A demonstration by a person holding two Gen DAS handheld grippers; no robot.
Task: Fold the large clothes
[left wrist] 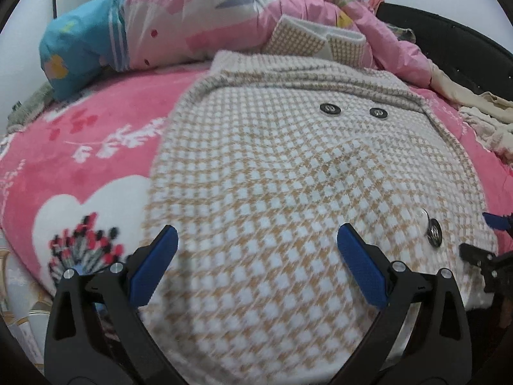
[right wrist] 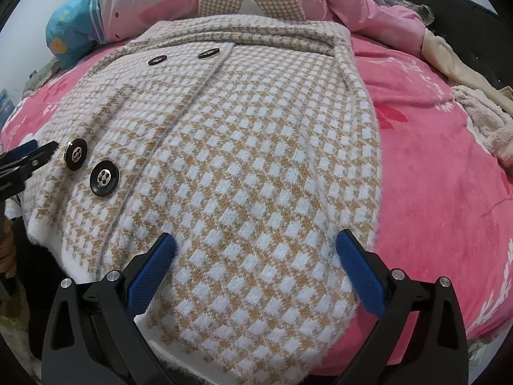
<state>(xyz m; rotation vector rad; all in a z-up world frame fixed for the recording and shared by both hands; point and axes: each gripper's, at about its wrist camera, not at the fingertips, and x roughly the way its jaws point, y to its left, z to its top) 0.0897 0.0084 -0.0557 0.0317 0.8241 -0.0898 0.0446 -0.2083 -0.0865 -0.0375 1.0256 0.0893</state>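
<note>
While the coat [right wrist: 231, 147] lies flat on the pink blanket [right wrist: 433, 166], buttons [right wrist: 104, 178] up, the left gripper [left wrist: 256, 256] and right gripper [right wrist: 256, 256] hover over its near hem, both spread wide, holding nothing, with bedding [left wrist: 160, 22] heaped beyond the collar.

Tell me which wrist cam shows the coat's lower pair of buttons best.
Right wrist: both lower buttons sit close and sharp on the houndstooth coat, near its hem. Left wrist shows only one, edge-on near the frame's right side beside the right gripper; I can't find the second there.
</note>
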